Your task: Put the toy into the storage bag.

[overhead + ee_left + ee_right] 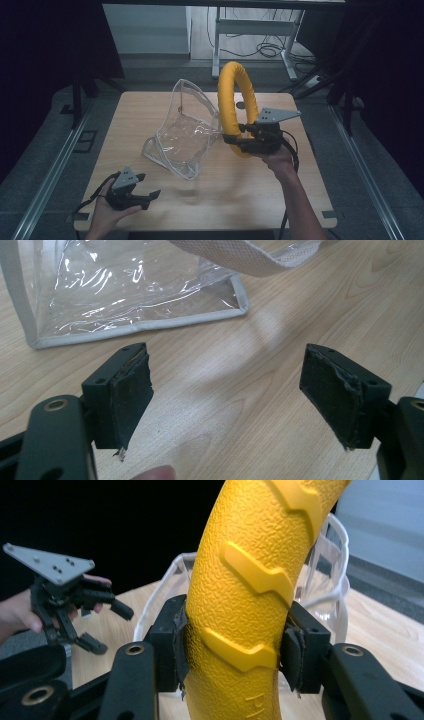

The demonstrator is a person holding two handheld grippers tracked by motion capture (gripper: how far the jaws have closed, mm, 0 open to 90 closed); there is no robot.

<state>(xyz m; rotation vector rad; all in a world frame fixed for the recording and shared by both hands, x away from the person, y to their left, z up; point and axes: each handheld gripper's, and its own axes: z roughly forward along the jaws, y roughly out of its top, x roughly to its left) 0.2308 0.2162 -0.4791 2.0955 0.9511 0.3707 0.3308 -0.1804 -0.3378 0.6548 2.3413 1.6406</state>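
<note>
A yellow ring (231, 102) is clamped at its lower arc between the jaws of the right gripper (243, 136), both pads being pressed against its textured sides, as is seen up close in the right gripper view. The ring is held upright above the wooden table (260, 185), at the right edge of a clear bag (186, 131); whether the two touch cannot be told. The bag is slumped near the table's middle, its white-trimmed mouth turned upward. The left gripper (148, 186) is kept low over the table's near left corner, its jaws spread wide with nothing between them, the bag's trimmed edge lying just beyond.
</note>
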